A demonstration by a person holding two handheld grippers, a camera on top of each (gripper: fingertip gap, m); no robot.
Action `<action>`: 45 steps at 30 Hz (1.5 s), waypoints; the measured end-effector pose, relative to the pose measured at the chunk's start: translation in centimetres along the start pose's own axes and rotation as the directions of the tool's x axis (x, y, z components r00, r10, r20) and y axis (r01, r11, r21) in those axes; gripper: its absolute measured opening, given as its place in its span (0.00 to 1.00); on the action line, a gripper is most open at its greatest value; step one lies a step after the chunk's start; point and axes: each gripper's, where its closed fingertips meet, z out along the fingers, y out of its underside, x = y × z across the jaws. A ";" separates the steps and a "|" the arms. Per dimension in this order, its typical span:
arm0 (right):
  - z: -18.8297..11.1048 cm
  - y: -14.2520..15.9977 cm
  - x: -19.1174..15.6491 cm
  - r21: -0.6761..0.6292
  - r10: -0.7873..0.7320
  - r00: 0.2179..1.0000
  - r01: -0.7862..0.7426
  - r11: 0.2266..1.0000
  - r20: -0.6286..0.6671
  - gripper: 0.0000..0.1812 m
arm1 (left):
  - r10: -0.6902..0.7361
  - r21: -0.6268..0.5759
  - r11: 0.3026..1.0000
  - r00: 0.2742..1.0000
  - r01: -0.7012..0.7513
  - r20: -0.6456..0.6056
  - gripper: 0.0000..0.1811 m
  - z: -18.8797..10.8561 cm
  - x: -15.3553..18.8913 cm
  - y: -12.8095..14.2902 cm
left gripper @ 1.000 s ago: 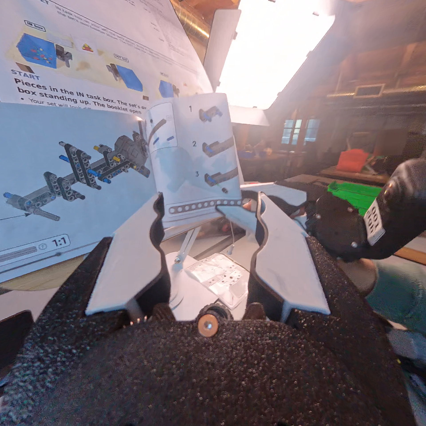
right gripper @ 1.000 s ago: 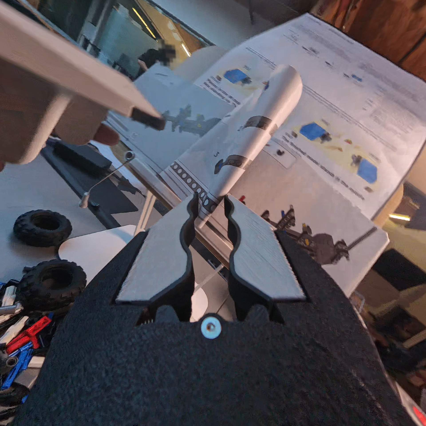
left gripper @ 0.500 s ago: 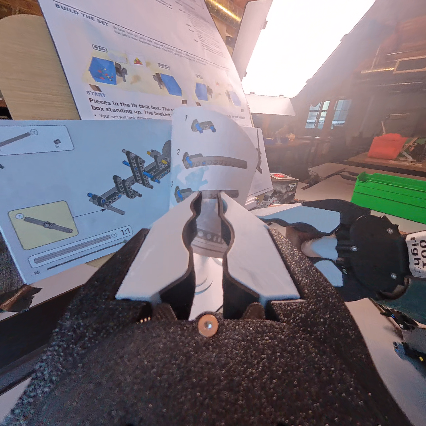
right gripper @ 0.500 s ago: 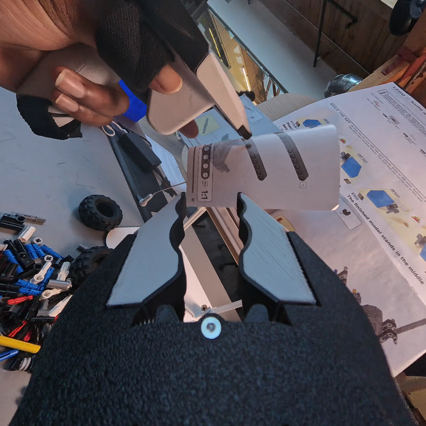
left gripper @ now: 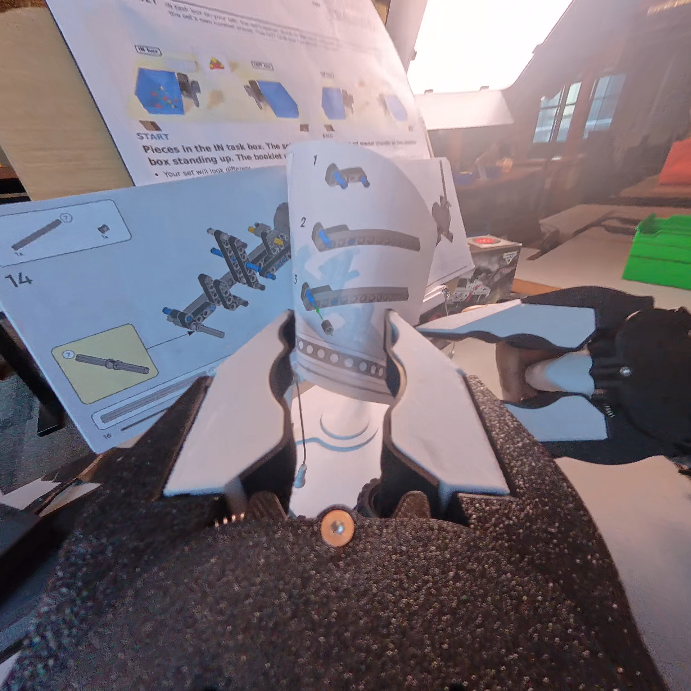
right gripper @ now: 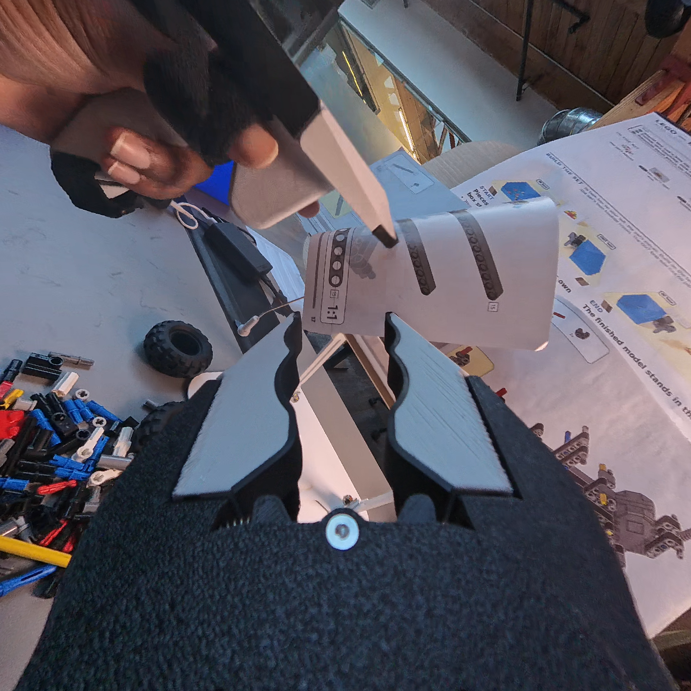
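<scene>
Left gripper (left gripper: 339, 329) fingers now apart, page (left gripper: 359, 269) between

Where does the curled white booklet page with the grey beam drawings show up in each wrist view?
Left wrist view: the curled white booklet page stands upright at centre, its lower edge between the left gripper's open fingers.
Right wrist view: the page lies sideways above the right gripper, a fingertip of the left gripper against it.
Shared landmark: the large white instruction sheet with blue boxes behind it.

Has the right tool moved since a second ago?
Yes. The right tool opened off the curled page and swung left, toward the black tyre.
</scene>
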 end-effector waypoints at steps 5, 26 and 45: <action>-0.2 -0.2 -0.1 0.010 -0.006 1.000 0.006 1.000 0.000 0.24 | -0.040 0.009 0.999 0.996 0.039 0.079 0.09 -0.1 -1.8 0.4; -1.0 3.5 2.5 -0.092 0.128 0.989 -0.135 0.987 -0.080 0.25 | -0.255 0.151 0.943 0.937 0.295 -0.239 0.46 -4.8 -4.2 -3.0; -1.3 4.4 2.8 -0.117 0.145 0.986 -0.154 0.981 -0.088 0.25 | -0.278 0.057 0.960 0.960 0.276 0.035 0.03 -4.7 -9.6 1.5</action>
